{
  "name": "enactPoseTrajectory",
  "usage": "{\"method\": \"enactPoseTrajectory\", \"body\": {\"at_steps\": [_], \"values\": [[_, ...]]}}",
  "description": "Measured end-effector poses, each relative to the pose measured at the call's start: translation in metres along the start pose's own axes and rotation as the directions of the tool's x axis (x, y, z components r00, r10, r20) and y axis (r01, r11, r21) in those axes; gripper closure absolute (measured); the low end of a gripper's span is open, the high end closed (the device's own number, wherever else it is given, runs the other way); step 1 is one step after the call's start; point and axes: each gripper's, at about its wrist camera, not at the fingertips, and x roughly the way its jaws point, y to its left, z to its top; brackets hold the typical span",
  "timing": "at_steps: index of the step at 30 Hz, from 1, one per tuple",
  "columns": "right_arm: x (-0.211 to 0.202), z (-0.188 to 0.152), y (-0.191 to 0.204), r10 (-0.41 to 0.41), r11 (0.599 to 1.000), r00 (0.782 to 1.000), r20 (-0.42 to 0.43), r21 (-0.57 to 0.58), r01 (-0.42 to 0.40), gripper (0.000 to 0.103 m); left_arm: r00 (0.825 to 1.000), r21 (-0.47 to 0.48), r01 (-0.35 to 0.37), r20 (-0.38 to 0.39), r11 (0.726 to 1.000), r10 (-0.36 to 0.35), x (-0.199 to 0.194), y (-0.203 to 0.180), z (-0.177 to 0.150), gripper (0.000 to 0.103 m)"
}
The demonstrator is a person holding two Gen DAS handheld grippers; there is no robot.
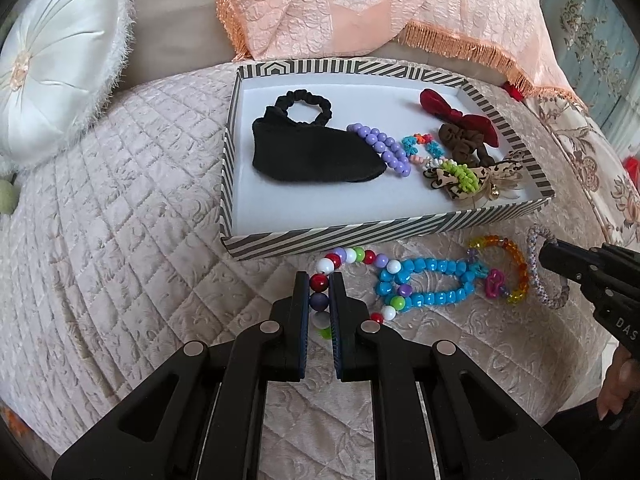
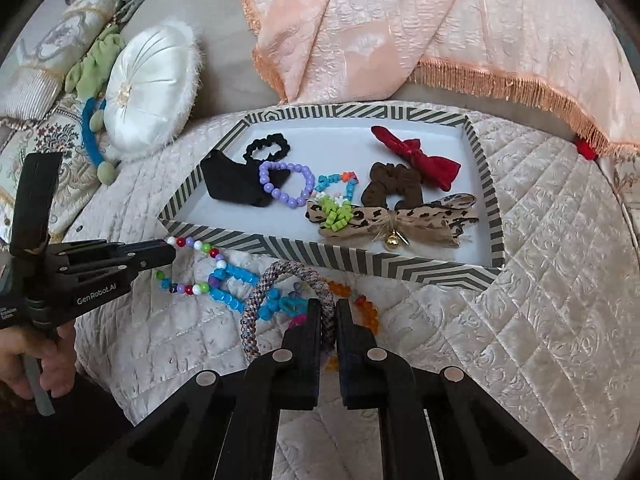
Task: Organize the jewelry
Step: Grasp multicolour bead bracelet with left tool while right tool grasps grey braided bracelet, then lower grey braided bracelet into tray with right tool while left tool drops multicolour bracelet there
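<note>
A striped tray on the quilt holds a black pouch, black scrunchie, purple bead bracelet, brown scrunchie, red bow and leopard bow. In front of it lie a blue bead bracelet, an orange bead bracelet and a multicolour bead necklace. My left gripper is shut on the multicolour bead necklace. My right gripper is shut on a braided rope bracelet.
A white round cushion lies at the far left. A peach fringed cloth drapes behind the tray. A blue cord with green balls lies beside the cushion. The quilted cover spreads to the left.
</note>
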Motion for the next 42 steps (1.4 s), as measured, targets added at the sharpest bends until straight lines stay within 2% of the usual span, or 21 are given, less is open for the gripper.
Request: {"method": "enactPoseTrajectory", "body": {"at_steps": [42], "values": [[0.0058, -0.0017, 0.0021, -0.029, 0.999, 0.999, -0.014, -0.022, 0.028, 0.097, 1.000, 0.009, -0.008, 0.004, 1.000, 0.008, 0.0014, -0.0029, 0.0000, 0.095]]}}
